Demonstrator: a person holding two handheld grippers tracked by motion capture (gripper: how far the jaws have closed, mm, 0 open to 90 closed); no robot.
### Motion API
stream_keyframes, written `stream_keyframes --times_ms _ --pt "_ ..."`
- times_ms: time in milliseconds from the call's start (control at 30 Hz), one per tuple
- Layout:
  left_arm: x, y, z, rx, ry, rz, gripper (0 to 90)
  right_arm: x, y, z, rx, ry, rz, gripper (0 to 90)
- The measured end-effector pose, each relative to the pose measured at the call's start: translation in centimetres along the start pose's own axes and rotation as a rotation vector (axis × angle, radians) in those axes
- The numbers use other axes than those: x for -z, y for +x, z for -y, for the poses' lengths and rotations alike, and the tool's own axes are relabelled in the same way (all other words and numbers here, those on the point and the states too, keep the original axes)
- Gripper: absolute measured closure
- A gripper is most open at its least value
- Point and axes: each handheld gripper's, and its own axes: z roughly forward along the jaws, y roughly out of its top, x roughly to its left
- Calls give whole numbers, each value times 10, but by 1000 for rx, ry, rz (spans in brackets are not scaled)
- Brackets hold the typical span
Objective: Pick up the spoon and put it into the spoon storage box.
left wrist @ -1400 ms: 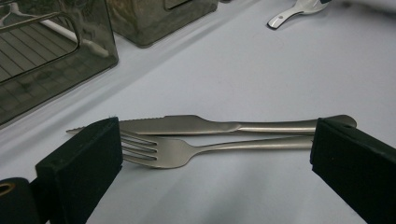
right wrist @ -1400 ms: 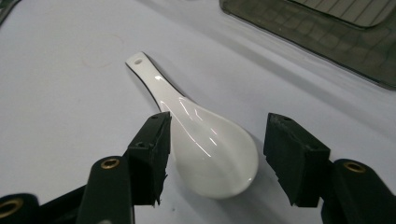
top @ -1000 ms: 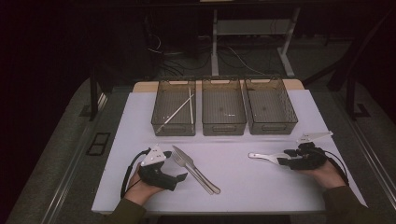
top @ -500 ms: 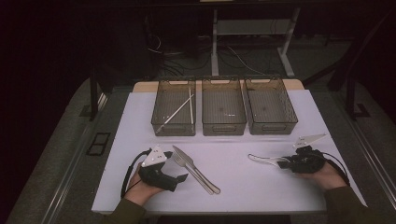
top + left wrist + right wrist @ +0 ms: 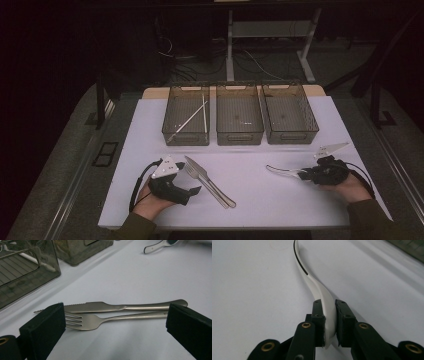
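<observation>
Near left, the left gripper [image 5: 192, 191] has its jaws wide apart around the fork [image 5: 85, 321] and knife [image 5: 105, 307], which lie crosswise between them on the table [image 5: 250, 200]. Near right, the right gripper [image 5: 329, 312] is clamped on a spoon [image 5: 318, 287] handle; bowl end's cut off. Farther back are three bins [image 5: 240, 137]; the left one seems to hold chopsticks [image 5: 192, 116], hard to tell.

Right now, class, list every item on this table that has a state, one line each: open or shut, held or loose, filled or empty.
left gripper: open, jaws either side of the cutlery.
right gripper: shut on spoon.
spoon: held by its handle.
fork: loose on the table.
knife: loose, beside the fork.
left bin: holds two thin sticks.
middle bin: looks empty.
right bin: looks empty.
</observation>
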Motion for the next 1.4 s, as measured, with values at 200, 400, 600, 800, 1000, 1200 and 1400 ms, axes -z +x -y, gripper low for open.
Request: stream_keyframes --times_ms 200,400,600,800,1000,1200,1400 --pt "0 -1 0 -13 -6 -4 23 11 -2 -4 -3 -65 3 787" --pt "0 -2 -1 -20 -7 4 22 21 -1 -9 -16 -132 4 787" --pt "-1 -3 -1 -19 -9 7 22 31 0 -17 -25 -203 4 787" --pt "-1 -2 -1 -18 -16 6 22 36 -1 -28 -34 -274 12 788" --pt "0 -2 -1 -17 -17 5 22 35 0 -42 -22 -313 22 788" --pt "-1 -2 -1 -17 -19 4 22 30 0 -55 -19 -366 30 788" --pt "0 -2 -1 -18 -20 3 22 23 1 -72 -18 -395 22 788"
